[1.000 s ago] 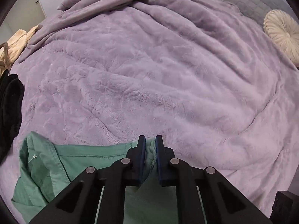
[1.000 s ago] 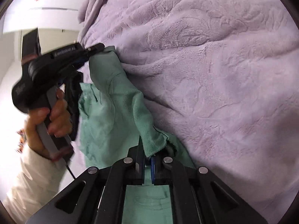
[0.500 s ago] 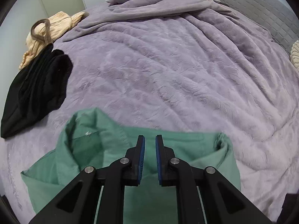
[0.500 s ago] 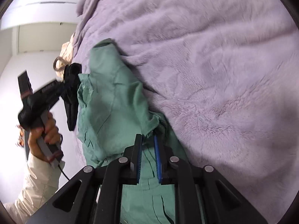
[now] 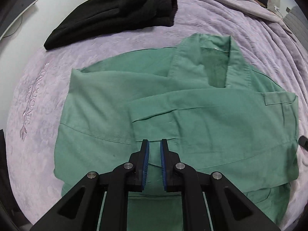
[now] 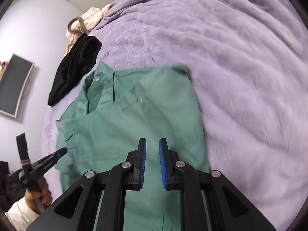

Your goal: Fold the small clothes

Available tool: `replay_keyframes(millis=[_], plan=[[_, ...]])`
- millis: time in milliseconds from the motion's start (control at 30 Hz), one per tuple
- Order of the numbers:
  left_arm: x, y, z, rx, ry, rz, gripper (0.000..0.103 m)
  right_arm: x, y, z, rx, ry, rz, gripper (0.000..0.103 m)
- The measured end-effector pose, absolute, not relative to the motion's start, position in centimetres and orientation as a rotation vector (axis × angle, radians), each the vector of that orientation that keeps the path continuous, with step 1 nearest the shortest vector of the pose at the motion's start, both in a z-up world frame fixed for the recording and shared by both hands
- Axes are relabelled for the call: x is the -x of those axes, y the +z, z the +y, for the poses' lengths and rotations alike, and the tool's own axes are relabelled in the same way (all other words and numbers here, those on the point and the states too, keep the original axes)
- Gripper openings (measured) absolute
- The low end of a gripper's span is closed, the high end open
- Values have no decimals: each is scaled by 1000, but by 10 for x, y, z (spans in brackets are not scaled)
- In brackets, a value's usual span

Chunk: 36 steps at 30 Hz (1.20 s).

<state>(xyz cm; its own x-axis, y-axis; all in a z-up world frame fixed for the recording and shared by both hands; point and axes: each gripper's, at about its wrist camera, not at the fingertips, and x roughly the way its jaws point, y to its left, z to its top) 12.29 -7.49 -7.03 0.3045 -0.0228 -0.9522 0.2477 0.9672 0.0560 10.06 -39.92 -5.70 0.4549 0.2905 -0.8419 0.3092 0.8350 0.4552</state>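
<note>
Between the blue-padded fingertips of the left gripper [image 5: 153, 143] nothing was held; its jaws stood slightly parted above the lower front of the green collared cotton shirt [image 5: 192, 119]. The right gripper [image 6: 152, 141] was likewise parted and empty over the same shirt's right half. The shirt lay spread and partly folded on the bed, collar [image 5: 217, 57] away from the person, chest pocket [image 5: 279, 99] toward the right edge. It was judged light, soft and limp, likely to sag and crease rather than hold shape, and not slippery on the pile beneath; a pinch at a hem corner or along a side seam was judged the surest hold, since mid-panel cloth would bunch. Beneath it lay a plush lilac blanket [image 6: 240, 67], rumpled and yielding. Well apart, near the bed's edge, lay a black folded garment [image 5: 119, 11] with a cream knitted garment [image 6: 88, 19] touching it. A dark wall-mounted screen [image 6: 13, 88] hung on the pale wall.
</note>
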Motion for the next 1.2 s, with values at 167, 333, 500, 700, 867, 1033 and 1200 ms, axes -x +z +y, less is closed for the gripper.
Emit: replay_keyframes(millis=[167, 333, 500, 700, 867, 1033, 1200], plan=[[-133, -89, -64, -187, -179, 1259, 13, -148, -77, -400, -461, -94, 1183, 17], [-148, -106, -71, -218, -189, 1233, 14, -147, -113, -449, -580, -243, 1228, 6], [-150, -99, -63, -226, -217, 1231, 17, -126, -87, -437, -566, -200, 1218, 12], [-119, -85, -45, -267, -225, 1289, 17, -87, -48, -383, -523, -113, 1233, 46], [-79, -84, -28, -261, -235, 1381, 17, -46, -42, -335, -542, -44, 1308, 65], [-40, -86, -9, -235, -239, 1452, 17, -10, -51, -303, -578, -30, 1390, 66], [-9, -91, 11, -201, -217, 1508, 17, 16, -50, -284, -574, -40, 1436, 78]])
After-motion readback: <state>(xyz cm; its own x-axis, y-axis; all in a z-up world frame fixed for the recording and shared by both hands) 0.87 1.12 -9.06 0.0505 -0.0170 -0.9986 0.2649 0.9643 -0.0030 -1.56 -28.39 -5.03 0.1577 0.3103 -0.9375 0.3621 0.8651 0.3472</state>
